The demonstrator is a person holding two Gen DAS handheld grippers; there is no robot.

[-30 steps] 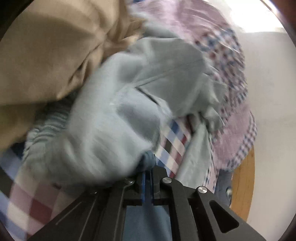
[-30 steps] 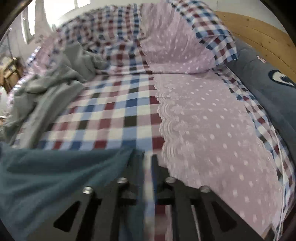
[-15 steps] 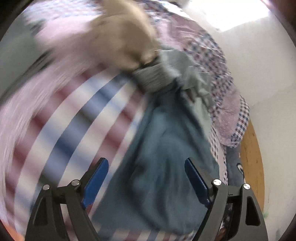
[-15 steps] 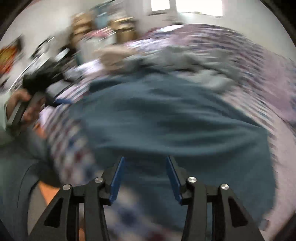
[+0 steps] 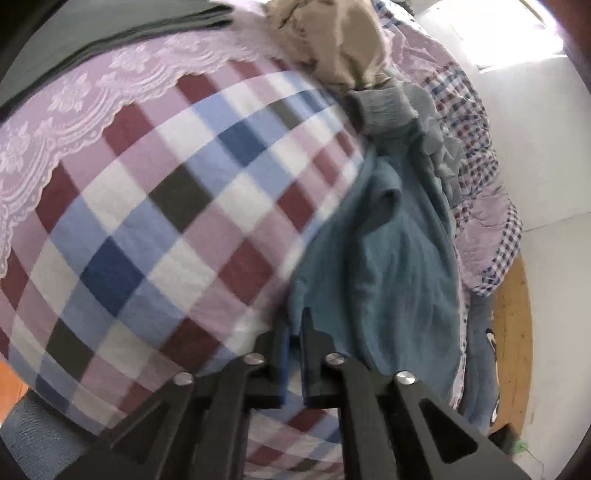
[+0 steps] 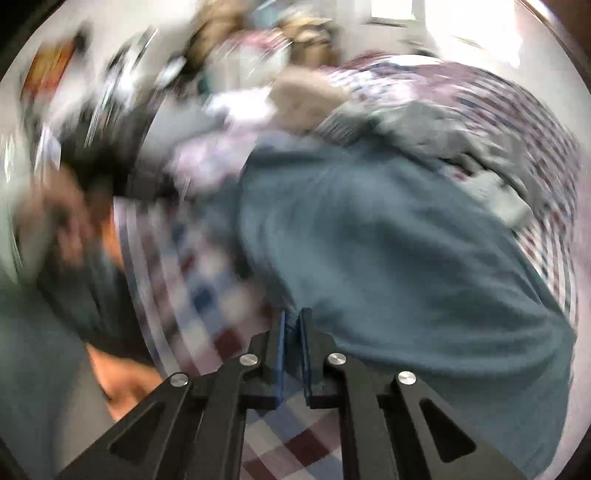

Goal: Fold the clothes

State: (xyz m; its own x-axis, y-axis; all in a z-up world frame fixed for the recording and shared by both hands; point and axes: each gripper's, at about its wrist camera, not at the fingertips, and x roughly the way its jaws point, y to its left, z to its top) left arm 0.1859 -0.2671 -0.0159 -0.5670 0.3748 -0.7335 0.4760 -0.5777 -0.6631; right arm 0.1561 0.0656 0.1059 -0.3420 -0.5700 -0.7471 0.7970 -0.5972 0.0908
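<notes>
A teal garment (image 5: 399, 266) lies spread on the checked bedspread (image 5: 166, 206). In the left wrist view my left gripper (image 5: 293, 332) is shut, with the garment's near edge pinched between its blue pads. The right wrist view is blurred by motion. There the same teal garment (image 6: 406, 258) fills the middle, and the jaws of my right gripper (image 6: 293, 328) are closing, its pads pressing on a fold of the garment's near edge.
A crumpled tan garment (image 5: 332, 40) and a grey garment (image 5: 391, 107) lie beyond the teal one. Dark green folded cloth (image 5: 110, 26) sits at the top left. A wooden headboard (image 5: 513, 332) and white wall bound the right. A person's blurred hand (image 6: 55, 221) shows at the left.
Both grippers opened wide over the teal garment and have closed again on its near edge. The left let go of a pale grey-blue garment. Both views swung across the bed.
</notes>
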